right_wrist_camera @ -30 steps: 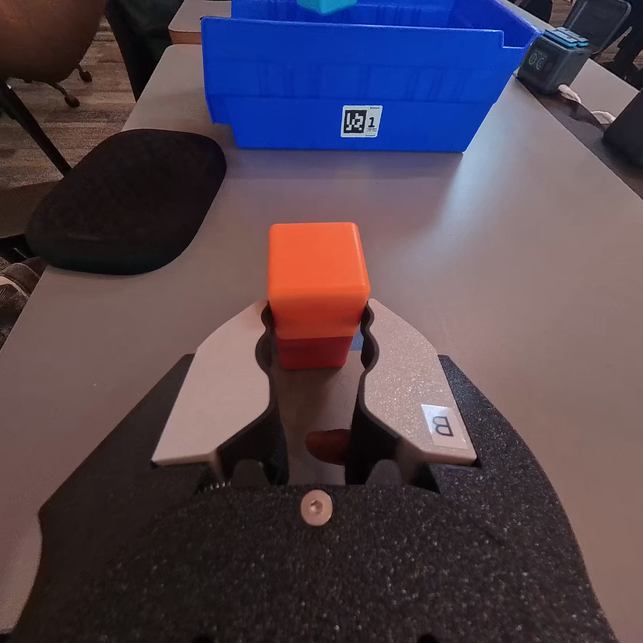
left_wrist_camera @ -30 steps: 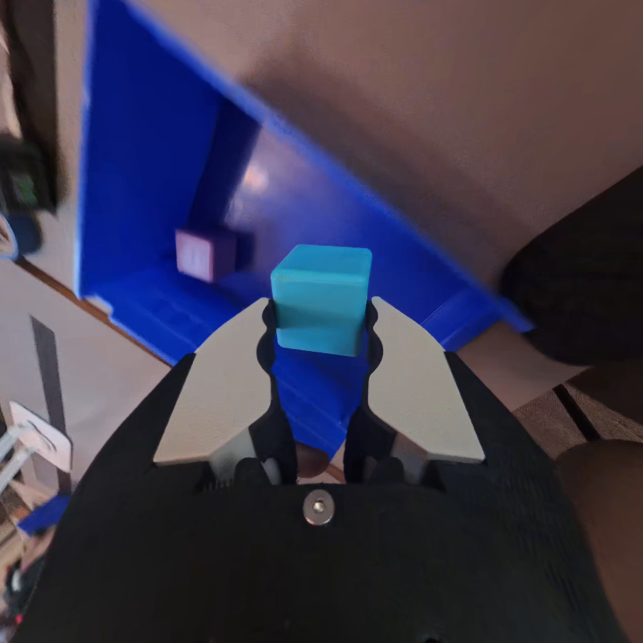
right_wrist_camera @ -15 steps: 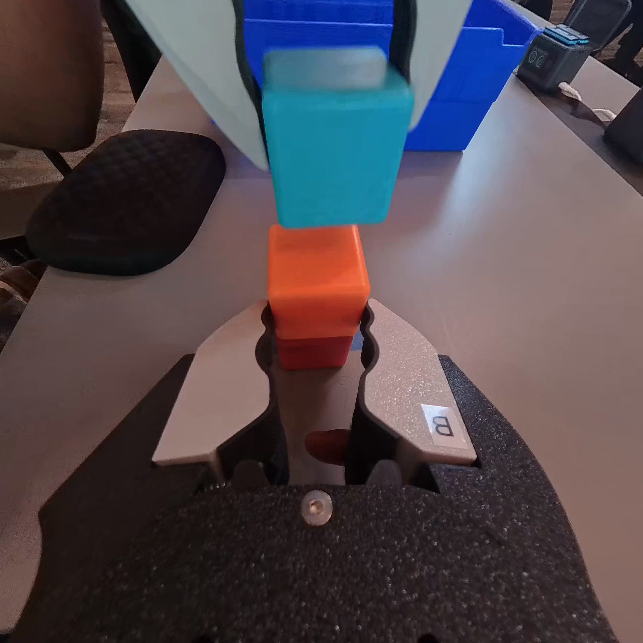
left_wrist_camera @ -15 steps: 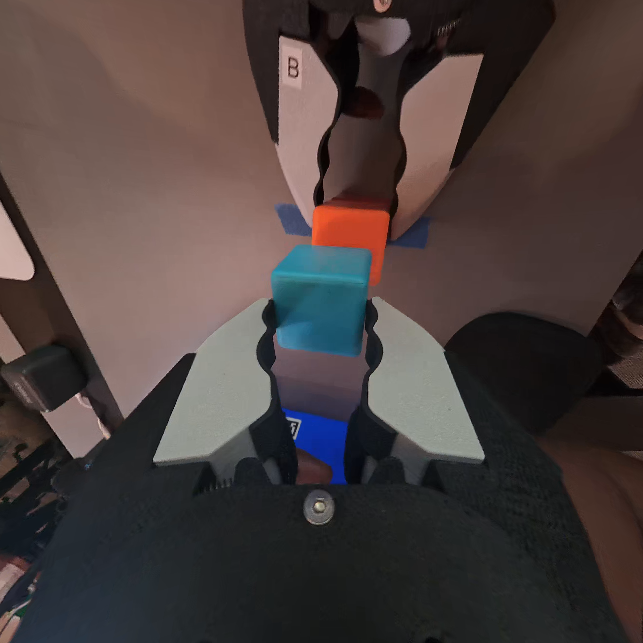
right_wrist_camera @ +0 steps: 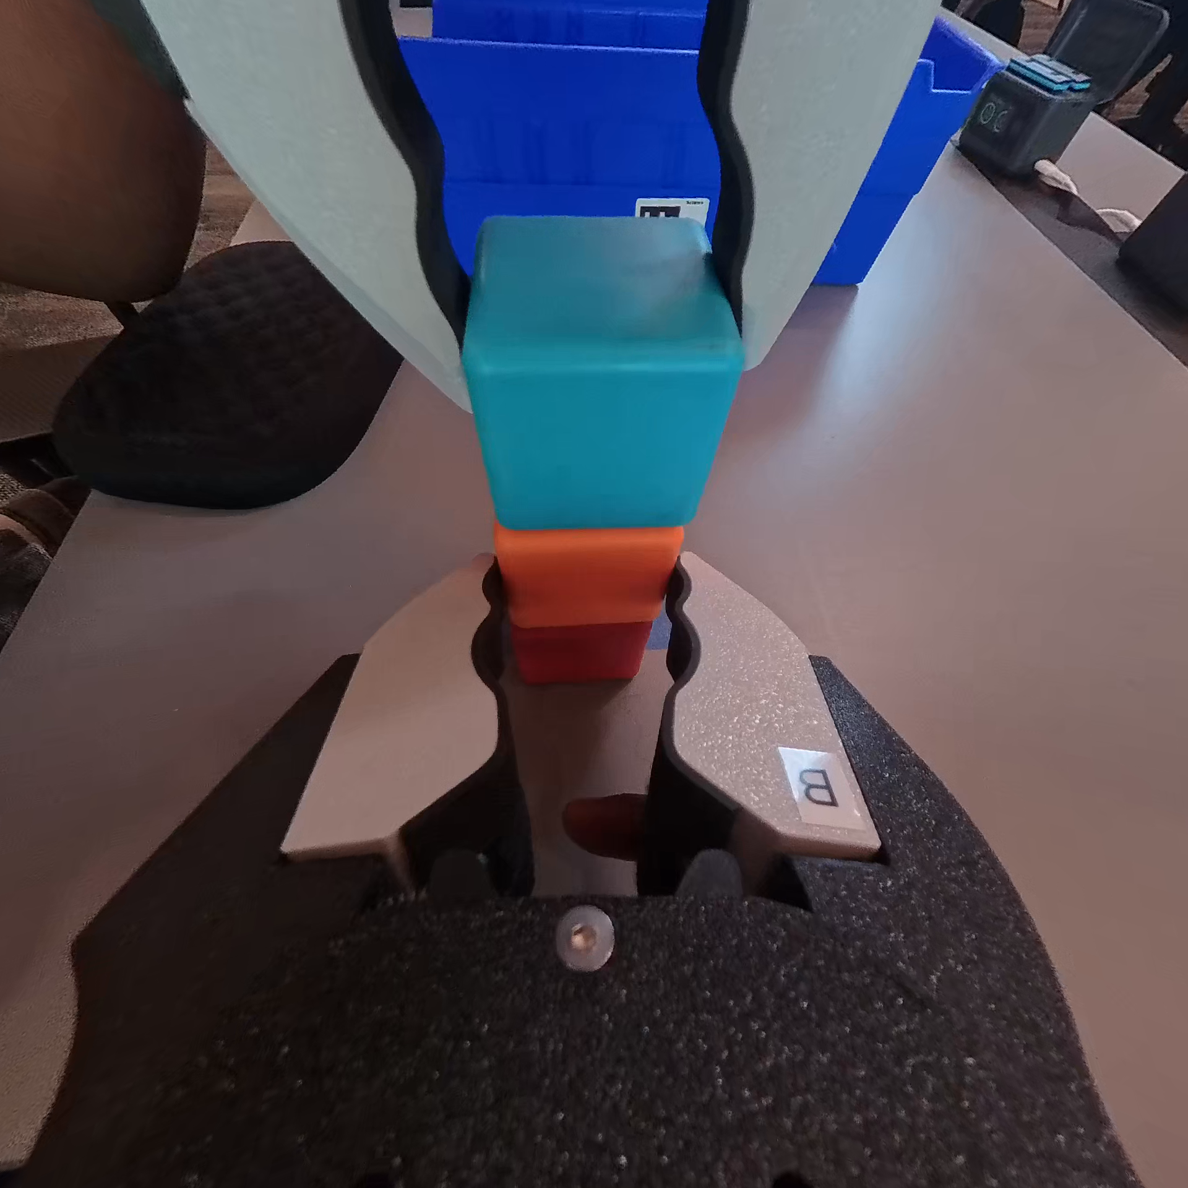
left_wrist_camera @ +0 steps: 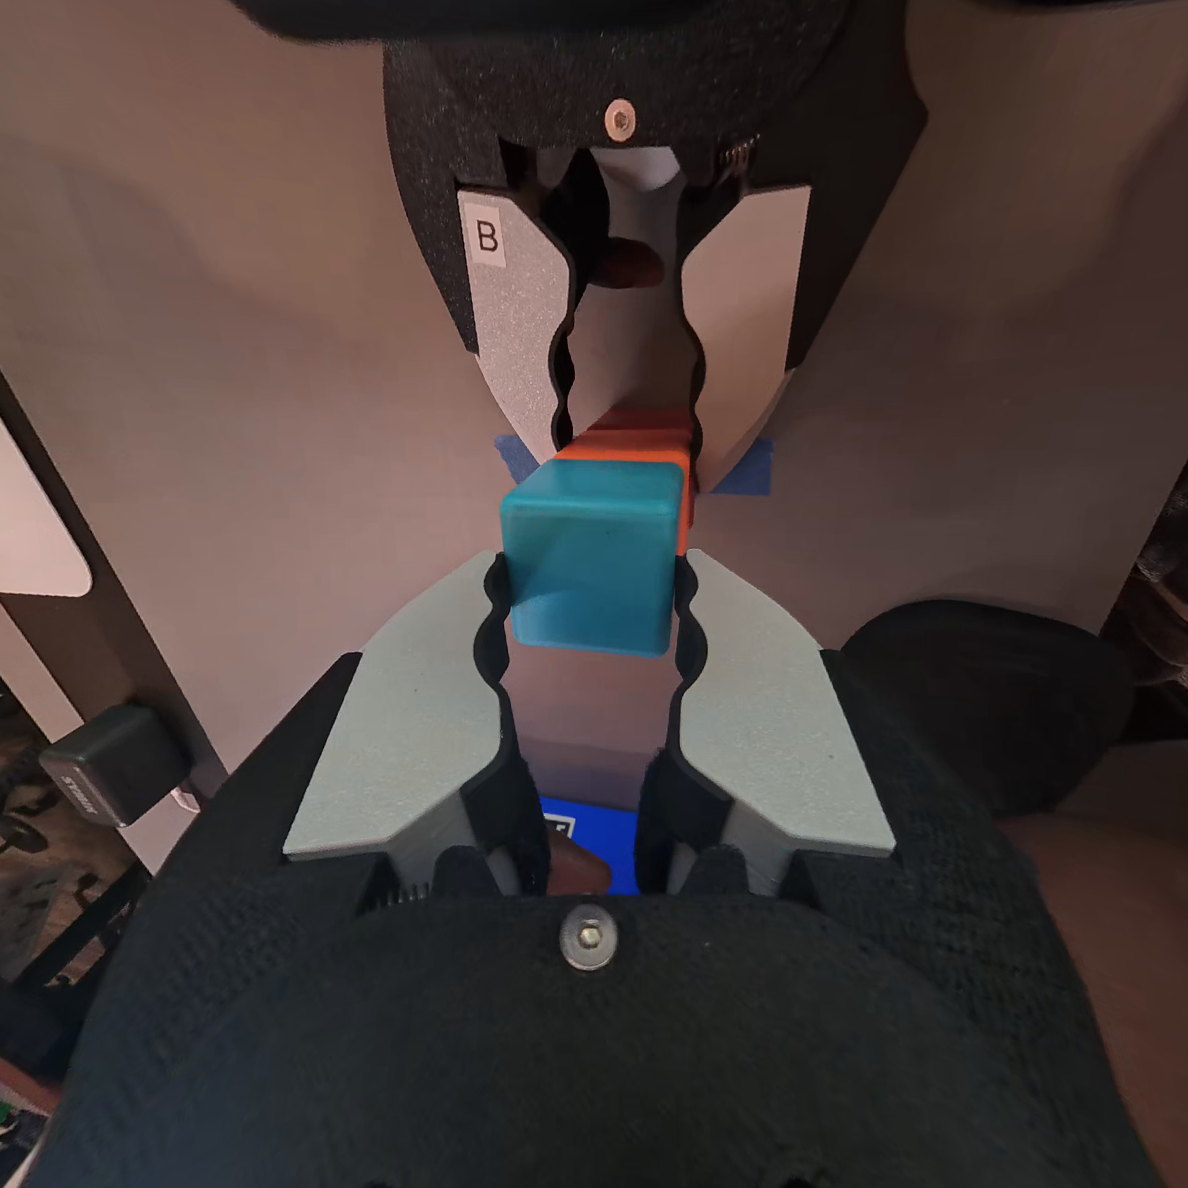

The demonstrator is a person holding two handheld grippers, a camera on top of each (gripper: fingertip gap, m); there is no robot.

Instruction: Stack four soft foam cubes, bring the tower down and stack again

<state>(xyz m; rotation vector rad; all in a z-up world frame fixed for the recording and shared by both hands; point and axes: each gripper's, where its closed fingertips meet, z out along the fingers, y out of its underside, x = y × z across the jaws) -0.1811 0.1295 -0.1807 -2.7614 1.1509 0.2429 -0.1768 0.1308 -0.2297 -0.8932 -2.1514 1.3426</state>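
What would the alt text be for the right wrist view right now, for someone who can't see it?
A teal foam cube, gripped by the left gripper from above, sits on an orange cube stacked on a red cube on a grey table. The right gripper has its jaws around the orange cube. A blue bin stands behind, a black pad to the left.

An office or lab workspace was suggested by a long grey table (right_wrist_camera: pixel 932 450), a labelled blue storage bin (right_wrist_camera: pixel 566 128), black padded chairs (right_wrist_camera: pixel 212 373), carpeted flooring and a small grey device (right_wrist_camera: pixel 1022 116).
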